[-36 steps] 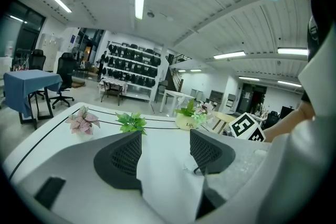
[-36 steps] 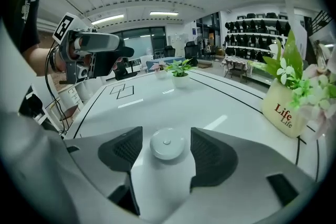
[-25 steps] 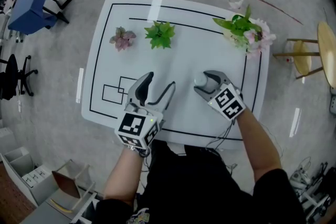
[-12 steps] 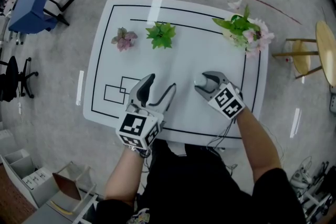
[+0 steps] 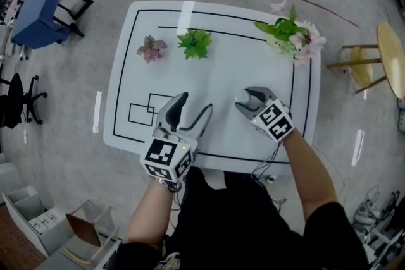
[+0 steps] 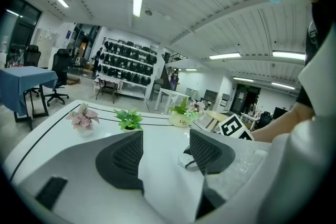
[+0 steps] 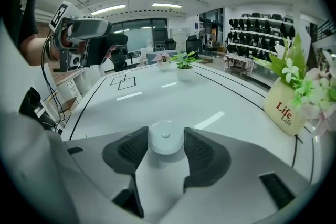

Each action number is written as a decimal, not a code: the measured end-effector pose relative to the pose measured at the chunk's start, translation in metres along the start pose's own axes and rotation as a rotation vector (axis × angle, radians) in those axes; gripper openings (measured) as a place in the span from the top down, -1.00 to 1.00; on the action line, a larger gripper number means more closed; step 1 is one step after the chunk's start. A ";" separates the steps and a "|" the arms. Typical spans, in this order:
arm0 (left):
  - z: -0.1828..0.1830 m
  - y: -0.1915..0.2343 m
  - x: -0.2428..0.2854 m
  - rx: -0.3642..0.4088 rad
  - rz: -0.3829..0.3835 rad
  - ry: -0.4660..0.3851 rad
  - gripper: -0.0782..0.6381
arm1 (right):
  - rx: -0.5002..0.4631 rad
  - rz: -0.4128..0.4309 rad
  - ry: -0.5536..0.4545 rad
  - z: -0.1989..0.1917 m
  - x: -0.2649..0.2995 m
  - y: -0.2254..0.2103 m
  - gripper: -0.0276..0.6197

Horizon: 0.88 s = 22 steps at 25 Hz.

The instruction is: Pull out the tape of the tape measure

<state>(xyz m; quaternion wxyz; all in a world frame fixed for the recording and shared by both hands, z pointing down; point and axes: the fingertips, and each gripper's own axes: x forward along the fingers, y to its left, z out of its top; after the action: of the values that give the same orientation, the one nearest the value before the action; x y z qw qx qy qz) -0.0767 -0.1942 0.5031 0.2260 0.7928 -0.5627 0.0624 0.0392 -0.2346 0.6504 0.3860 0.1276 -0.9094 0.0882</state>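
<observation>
Right hand-held gripper has just been closing, with its pads against the round white tape measure on the white surface (near its right edge). Left hand-held gripper gapes wide, empty.

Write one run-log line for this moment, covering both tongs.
right tongs: just closing, pads on tape measure | left tongs: open, empty, over table | pull: not started

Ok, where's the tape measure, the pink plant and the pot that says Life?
tape measure (image 7: 166, 137): right gripper view, top of its round case.
pink plant (image 5: 151, 48): head view, its leaves.
flower pot (image 7: 285, 108): right gripper view, its printed side.
</observation>
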 end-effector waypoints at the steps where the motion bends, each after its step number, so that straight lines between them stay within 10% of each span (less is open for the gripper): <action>1: 0.001 -0.001 -0.001 0.001 -0.003 -0.002 0.02 | 0.014 -0.003 -0.011 0.003 -0.003 0.000 0.26; 22: 0.026 -0.031 -0.018 0.051 -0.148 -0.025 0.19 | 0.122 0.064 -0.216 0.102 -0.079 0.036 0.26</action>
<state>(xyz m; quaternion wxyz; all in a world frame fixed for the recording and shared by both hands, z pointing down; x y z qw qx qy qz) -0.0587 -0.1812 0.4646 0.2026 0.8384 -0.5035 0.0502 0.0122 -0.2137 0.5211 0.2741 0.1303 -0.9423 0.1415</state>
